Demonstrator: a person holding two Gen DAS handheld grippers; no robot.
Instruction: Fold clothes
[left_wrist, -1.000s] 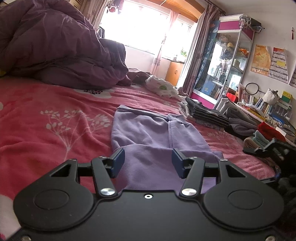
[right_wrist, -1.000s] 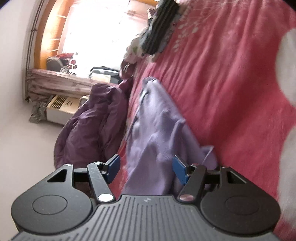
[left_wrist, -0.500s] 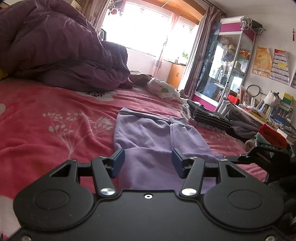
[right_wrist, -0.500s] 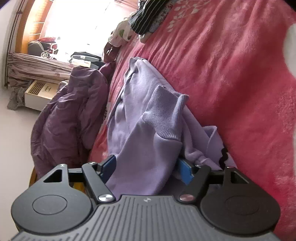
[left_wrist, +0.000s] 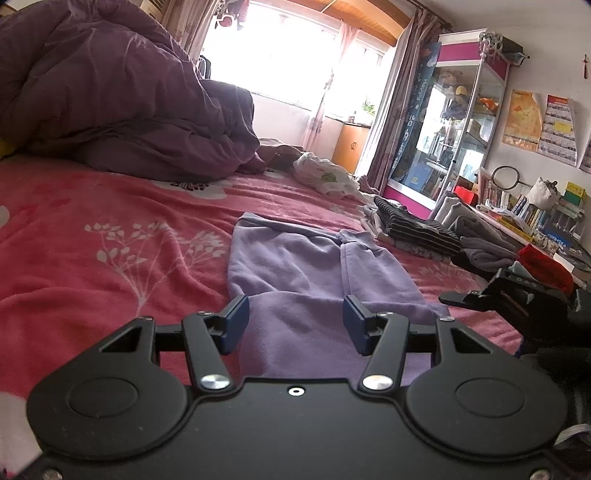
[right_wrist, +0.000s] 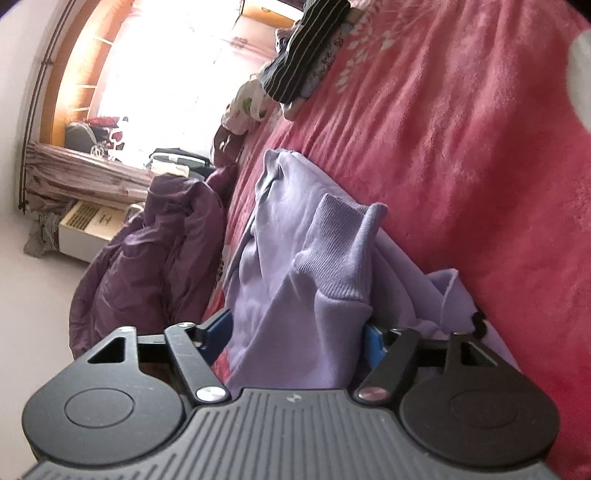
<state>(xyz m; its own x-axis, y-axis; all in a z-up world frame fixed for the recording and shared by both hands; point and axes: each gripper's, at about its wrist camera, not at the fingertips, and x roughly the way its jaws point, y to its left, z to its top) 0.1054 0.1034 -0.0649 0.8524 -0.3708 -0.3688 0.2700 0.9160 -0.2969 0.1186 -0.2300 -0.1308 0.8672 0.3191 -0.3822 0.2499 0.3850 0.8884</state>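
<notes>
The soft lilac knitted sweatshirt (left_wrist: 295, 273) lies flat on the pink floral blanket (left_wrist: 110, 236), at twelve o'clock from the half-open, empty left gripper (left_wrist: 291, 325). The right gripper (right_wrist: 295, 332), jaws closing around the ribbed cuff (right_wrist: 332, 251), seems set to fold the sleeve inward.

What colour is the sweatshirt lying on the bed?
Light purple, lilac. The sweatshirt shows best in the left wrist view, spread on the pink bedspread.

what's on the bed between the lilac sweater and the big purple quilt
Nothing but bare pink blanket with a white leaf print; the left wrist view shows it running clear from the lilac sweater to the purple quilt.
</notes>
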